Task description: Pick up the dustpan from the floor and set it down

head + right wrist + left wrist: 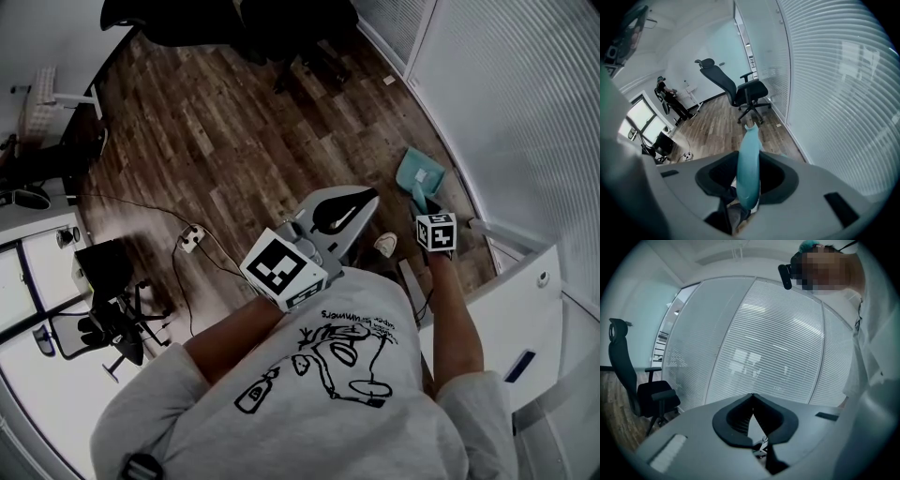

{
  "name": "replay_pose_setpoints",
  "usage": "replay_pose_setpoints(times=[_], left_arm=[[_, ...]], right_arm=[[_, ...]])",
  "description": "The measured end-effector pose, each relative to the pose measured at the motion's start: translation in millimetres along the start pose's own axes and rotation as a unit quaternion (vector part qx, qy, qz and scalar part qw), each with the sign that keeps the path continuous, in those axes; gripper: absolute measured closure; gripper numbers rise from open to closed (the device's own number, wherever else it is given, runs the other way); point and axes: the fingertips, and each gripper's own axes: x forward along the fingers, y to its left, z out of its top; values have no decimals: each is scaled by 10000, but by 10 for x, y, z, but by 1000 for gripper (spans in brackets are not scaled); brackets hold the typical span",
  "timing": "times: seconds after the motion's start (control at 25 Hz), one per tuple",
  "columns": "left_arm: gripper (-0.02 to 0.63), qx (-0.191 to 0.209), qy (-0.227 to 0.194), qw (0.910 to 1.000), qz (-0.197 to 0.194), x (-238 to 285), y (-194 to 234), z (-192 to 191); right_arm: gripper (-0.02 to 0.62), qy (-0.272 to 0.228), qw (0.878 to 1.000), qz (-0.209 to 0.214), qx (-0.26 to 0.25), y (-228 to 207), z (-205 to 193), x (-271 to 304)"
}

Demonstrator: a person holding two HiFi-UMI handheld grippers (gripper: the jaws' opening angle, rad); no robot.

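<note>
Right gripper view gives me the grip plainly: the right gripper (749,161) has its jaws closed narrow on the teal handle (749,140) of the dustpan (419,176), the handle running out between the pads toward twelve o'clock; the left gripper (752,398) has its tips together with nothing in them and faces the glass partition (778,343).

In the head view the dustpan lies at about two o'clock from the middle, just beyond the right gripper's marker cube (436,232) and close to the foot of the partition; whether its lip is clear of the wooden floor (216,141) I cannot tell.

What worries me from here:

- The handle looks smooth and rounded, and I hold it across one narrow band; the pan's weight sits ahead of the pads, so I judge it could swivel in the grip or creep out if I swing it briskly.
- The partition stands at three o'clock of the pan; any sideways drift that way would knock plastic against glass and could twist the handle loose.
- The power strip (192,238) and its cable lie at nine o'clock; set down across them, the pan would rest crooked.
- Opening the jaws before the pan's base meets the floor would let it drop and tip over.
</note>
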Motion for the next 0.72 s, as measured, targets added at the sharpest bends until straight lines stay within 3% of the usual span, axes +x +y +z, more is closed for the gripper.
replay_pose_setpoints(times=[0.72], left_arm=[[604,136,-141,9997,-138,-46,-165,61]], right_arm=[[477,-617,9979,197,-64,382,490,-815]])
